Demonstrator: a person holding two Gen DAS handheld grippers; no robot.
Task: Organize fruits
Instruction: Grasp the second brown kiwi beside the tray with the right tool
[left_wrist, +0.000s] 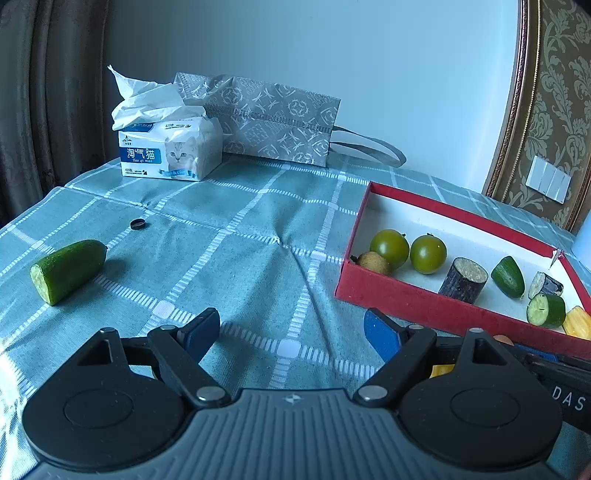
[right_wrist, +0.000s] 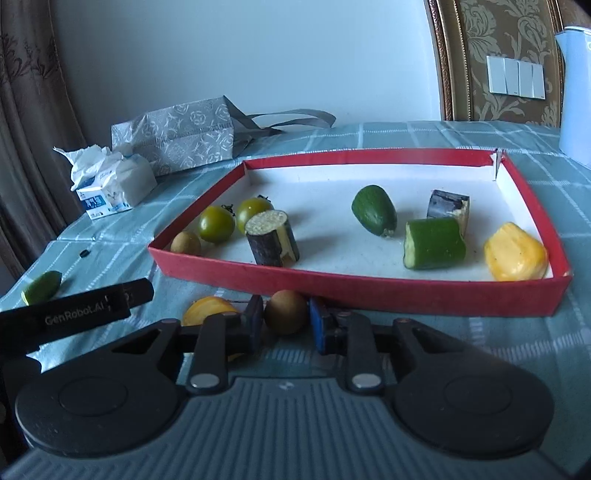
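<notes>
Longan (right_wrist: 285, 312) in right gripper (right_wrist: 286, 325) | arm reads "GenRobot.AI"

wall (left_wrist: 332, 44): pale, plain | curtain (left_wrist: 44, 92): brown, left | wall switches (right_wrist: 515, 77): white

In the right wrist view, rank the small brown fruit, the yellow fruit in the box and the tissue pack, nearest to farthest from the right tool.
1. Small brown fruit, between the right tool's pads.
2. Yellow fruit, the red box's near right corner.
3. Tissue pack, far left.
</notes>
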